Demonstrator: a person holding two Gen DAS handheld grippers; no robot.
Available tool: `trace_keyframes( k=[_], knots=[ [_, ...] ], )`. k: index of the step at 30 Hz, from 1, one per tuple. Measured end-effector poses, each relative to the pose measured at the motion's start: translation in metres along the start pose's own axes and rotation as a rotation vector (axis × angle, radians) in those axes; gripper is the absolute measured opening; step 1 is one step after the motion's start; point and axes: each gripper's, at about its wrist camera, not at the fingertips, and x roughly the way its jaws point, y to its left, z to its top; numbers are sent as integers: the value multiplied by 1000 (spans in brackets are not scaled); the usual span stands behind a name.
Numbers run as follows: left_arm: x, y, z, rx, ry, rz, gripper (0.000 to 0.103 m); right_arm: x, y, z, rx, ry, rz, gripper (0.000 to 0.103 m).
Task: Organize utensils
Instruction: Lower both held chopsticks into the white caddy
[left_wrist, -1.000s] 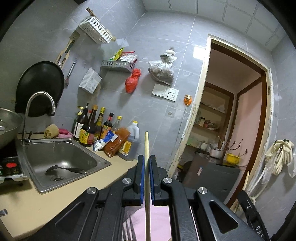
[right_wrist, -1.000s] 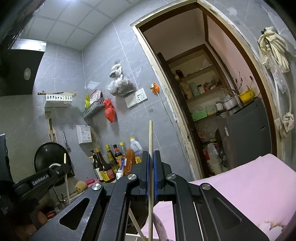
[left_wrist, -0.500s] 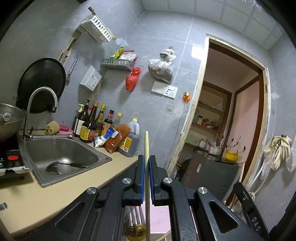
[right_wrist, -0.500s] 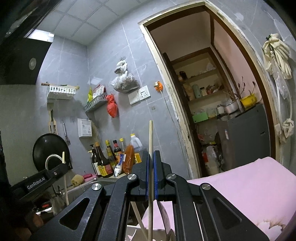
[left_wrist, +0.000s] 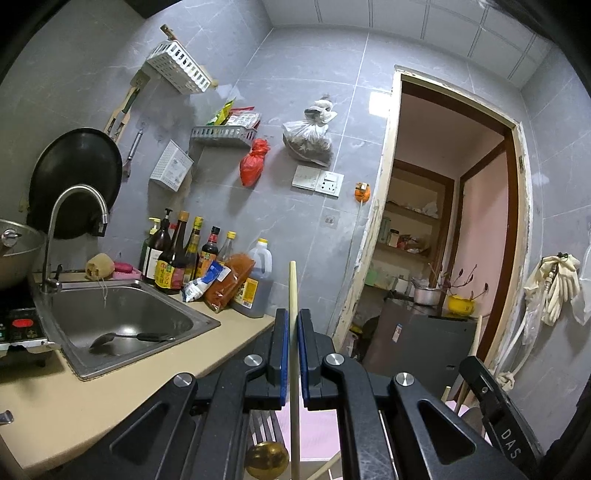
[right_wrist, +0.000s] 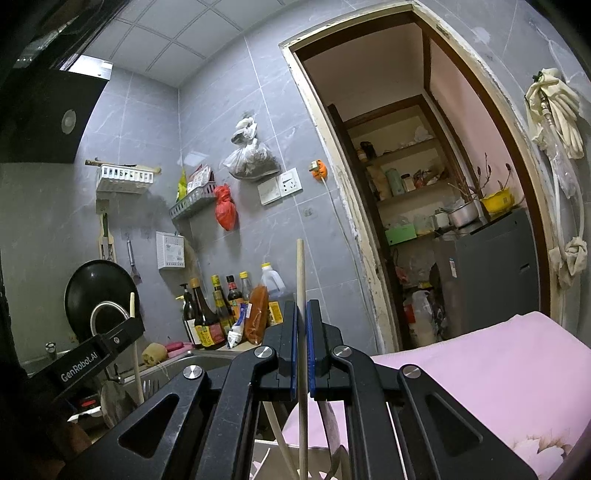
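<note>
Starting at the left, the left gripper (left_wrist: 291, 354) is clamped on a pale wooden chopstick (left_wrist: 293, 295), its blue pads pressed to the shaft from both sides; the stick stands upright, its long axis running straight up through the jaws with the blunt end well above the fingertips and the rest dropping out of the bottom of the frame. Beyond it lie the tan tabletop (left_wrist: 74, 402) and the steel sink (left_wrist: 122, 317), where a dark-handled spoon (left_wrist: 129, 338) lies apart from either hand. Further right, the right gripper (right_wrist: 302, 349) is closed on a second chopstick (right_wrist: 301, 273), likewise upright and parallel to the first, so each hand already carries its own utensil and neither needs to reach. Whatever comes next likely turns on lowering these vertical sticks tip-down into something beneath. Only the left wrist view shows a brass-coloured round object (left_wrist: 266, 459) and what look like fork tines below the jaws; only the right wrist view shows the other hand's tool from the side, the pink cloth (right_wrist: 480, 373), and more pale sticks leaning under the gripper. The container itself I cannot make out.
</note>
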Motion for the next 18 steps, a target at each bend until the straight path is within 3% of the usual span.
trace_keyframes(
  k=[7,18],
  knots=[
    [0,-4,-3,19,-36,-3,5,0,0,-5,-10,-12,9,5],
    [2,3,-5,26,42,-33,5,3,2,-3,-25,44,5,5]
  ],
)
